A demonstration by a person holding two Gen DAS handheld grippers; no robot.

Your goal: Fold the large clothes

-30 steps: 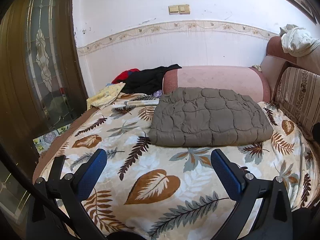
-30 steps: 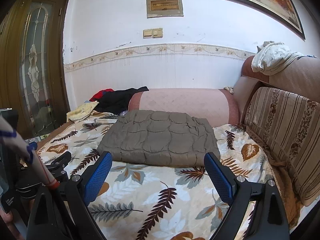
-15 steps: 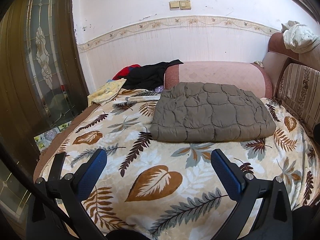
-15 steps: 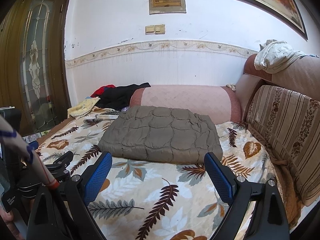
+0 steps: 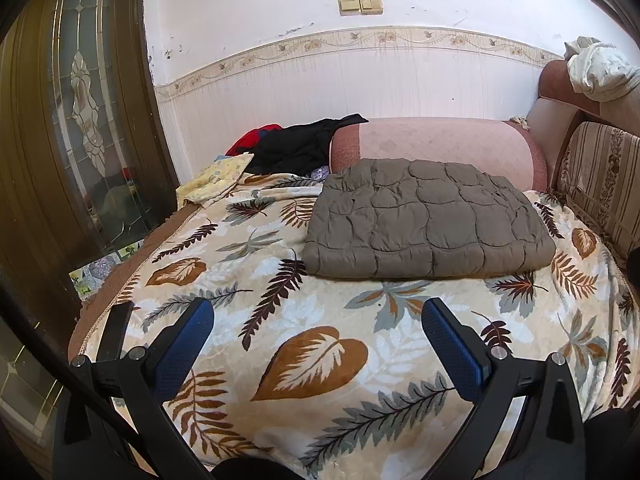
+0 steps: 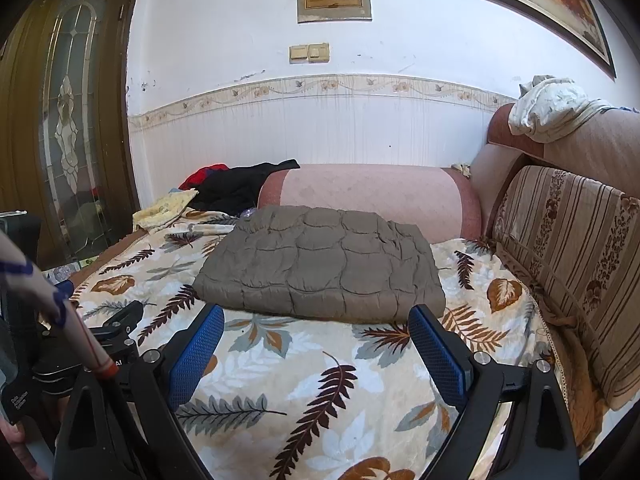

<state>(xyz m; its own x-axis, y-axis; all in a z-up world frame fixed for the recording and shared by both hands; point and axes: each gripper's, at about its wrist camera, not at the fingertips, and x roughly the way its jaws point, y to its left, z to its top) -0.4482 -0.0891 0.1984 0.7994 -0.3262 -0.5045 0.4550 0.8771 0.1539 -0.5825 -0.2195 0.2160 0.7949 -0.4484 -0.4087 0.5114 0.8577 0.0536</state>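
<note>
A grey-brown quilted garment (image 5: 428, 220) lies folded into a flat rectangle on the leaf-patterned blanket (image 5: 312, 344), close to the pink bolster; it also shows in the right wrist view (image 6: 324, 264). My left gripper (image 5: 318, 316) is open and empty, held above the blanket in front of the garment. My right gripper (image 6: 316, 322) is open and empty, its tips just short of the garment's near edge. The left gripper's body (image 6: 116, 328) shows at the left of the right wrist view.
A pink bolster (image 5: 436, 144) lies against the back wall. Black and red clothes (image 5: 296, 144) and a yellow cloth (image 5: 216, 178) are piled at the back left. A striped sofa back (image 6: 568, 248) runs along the right, with a white cloth (image 6: 552, 108) on top. A wooden glass door (image 5: 76, 120) stands left.
Both grippers have tilted slightly downward and drawn a little nearer the bed; the folded garment now sits lower in both views. Both jaws stay open and the garment has not moved.
</note>
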